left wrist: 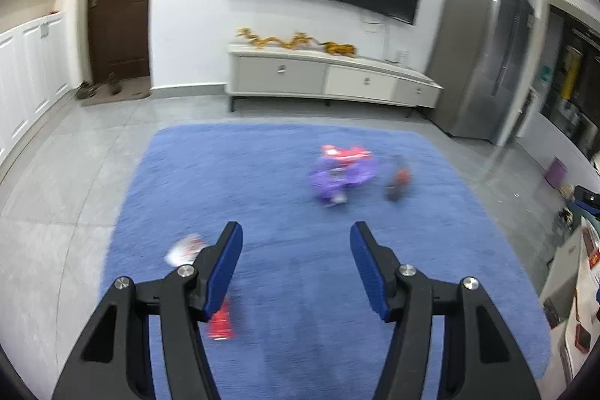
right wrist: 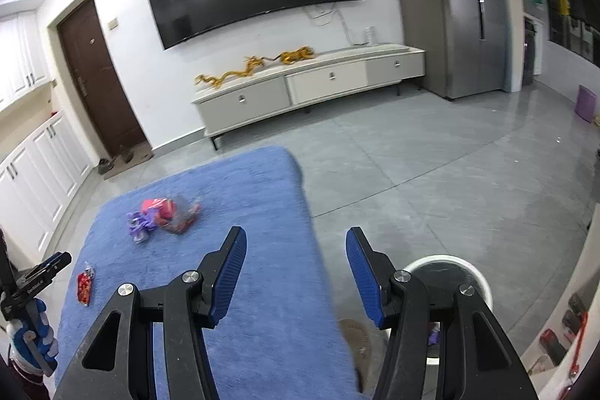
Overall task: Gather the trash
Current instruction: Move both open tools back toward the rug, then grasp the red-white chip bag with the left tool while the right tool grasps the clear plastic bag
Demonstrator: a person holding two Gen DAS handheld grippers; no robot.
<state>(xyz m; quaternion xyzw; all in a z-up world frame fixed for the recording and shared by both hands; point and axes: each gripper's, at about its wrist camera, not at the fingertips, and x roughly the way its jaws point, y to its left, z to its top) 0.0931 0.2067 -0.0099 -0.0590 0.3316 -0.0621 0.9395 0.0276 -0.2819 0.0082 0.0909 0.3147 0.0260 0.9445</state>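
Observation:
Trash lies on a blue rug. In the left wrist view a blurred heap of purple and red wrappers sits mid-rug beside a dark wrapper. A white-and-red wrapper and a red wrapper lie by the left finger. My left gripper hangs open and holds nothing. The right wrist view has the same heap and a red wrapper on the rug. My right gripper is open and holds nothing, over the rug's right edge. A white round bin stands under its right finger.
A low TV cabinet with a wall TV above it stands behind the rug, and a grey fridge to its right. White cupboards and a brown door line the left. A purple bin sits far right. A gloved hand shows at the left edge.

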